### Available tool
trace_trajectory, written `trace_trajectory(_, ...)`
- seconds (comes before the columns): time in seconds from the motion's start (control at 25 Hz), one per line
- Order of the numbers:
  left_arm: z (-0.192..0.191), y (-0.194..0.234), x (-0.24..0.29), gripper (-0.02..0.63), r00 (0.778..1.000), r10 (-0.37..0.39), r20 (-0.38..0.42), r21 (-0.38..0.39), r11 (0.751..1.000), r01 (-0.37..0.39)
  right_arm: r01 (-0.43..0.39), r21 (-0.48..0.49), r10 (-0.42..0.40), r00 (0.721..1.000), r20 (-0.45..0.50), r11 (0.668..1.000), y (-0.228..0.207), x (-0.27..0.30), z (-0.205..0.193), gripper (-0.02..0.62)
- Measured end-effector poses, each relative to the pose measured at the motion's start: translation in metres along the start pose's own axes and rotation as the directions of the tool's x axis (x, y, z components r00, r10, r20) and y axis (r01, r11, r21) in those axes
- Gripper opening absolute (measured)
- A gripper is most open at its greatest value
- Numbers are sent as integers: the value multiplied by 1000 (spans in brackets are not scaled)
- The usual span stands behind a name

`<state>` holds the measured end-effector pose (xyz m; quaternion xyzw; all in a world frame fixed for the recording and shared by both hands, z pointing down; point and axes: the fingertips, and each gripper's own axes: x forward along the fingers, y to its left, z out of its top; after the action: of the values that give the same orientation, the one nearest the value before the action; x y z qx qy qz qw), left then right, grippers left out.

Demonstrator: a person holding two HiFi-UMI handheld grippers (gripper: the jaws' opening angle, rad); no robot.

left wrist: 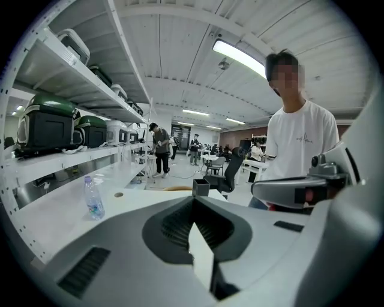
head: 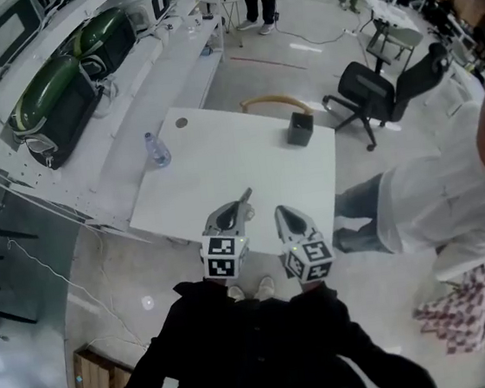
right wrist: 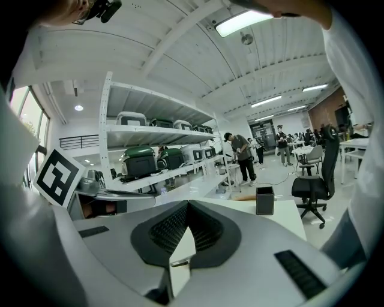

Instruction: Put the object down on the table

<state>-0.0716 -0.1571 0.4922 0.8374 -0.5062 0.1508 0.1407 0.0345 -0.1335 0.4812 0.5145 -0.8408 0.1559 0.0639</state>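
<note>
At the near edge of the table (head: 239,167), the left gripper (head: 243,202) and right gripper (head: 282,216) are being held side by side, both with jaws pressed together, empty. Farther off, 1 bottle (head: 157,150) is standing upright at the table's left, and 1 dark box (head: 299,128) near its far right edge.

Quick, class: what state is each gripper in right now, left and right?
Left grey two-jaw gripper: closed, nothing visible between its jaws.
Right grey two-jaw gripper: closed, nothing visible between its jaws.
</note>
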Motion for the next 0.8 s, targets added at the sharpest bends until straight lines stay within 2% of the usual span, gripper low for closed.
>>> trace_trajectory(0.52,24,-1,-5,2,995,-3,104,4,1000,3,-6,-19,7,999,47,1000,-5,9,25,2)
trace_trajectory(0.8,30,-3,-3,2,992,-8,126,8,1000,7,-17,-18,19,997,75,1000,-8,16,35,2)
